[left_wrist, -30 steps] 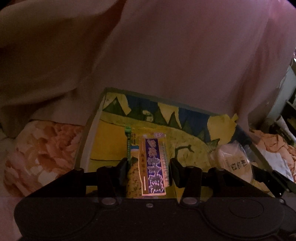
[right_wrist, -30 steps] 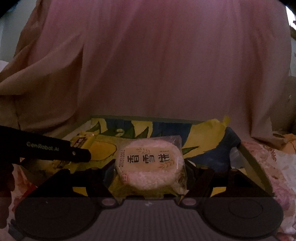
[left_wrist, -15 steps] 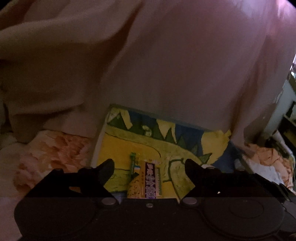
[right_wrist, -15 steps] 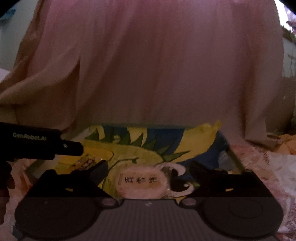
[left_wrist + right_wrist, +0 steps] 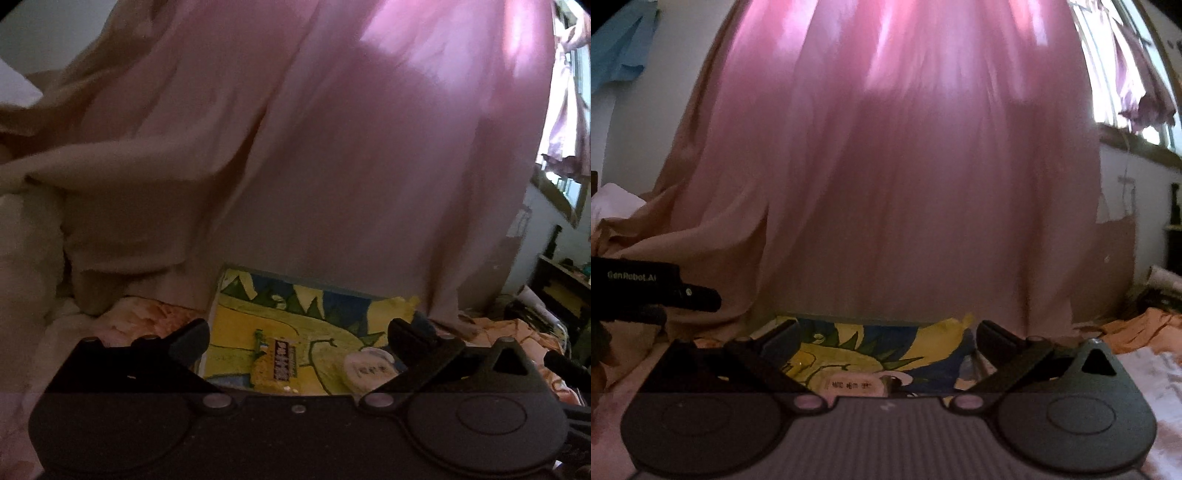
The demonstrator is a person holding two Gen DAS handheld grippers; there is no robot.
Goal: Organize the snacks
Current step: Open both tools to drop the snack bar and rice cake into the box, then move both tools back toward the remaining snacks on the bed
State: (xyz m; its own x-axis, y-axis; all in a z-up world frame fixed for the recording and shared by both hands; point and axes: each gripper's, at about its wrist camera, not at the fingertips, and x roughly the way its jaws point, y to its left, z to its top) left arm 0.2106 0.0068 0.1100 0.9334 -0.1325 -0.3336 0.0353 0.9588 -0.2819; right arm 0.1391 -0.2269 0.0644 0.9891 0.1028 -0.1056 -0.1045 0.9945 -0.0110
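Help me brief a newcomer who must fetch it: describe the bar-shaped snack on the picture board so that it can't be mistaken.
Find the yellow and blue painted board lying flat in front of the pink curtain. Two snacks lie on it. The bar-shaped snack is the long orange packet with a dark label down its middle, left of the round pale cake in clear wrap.
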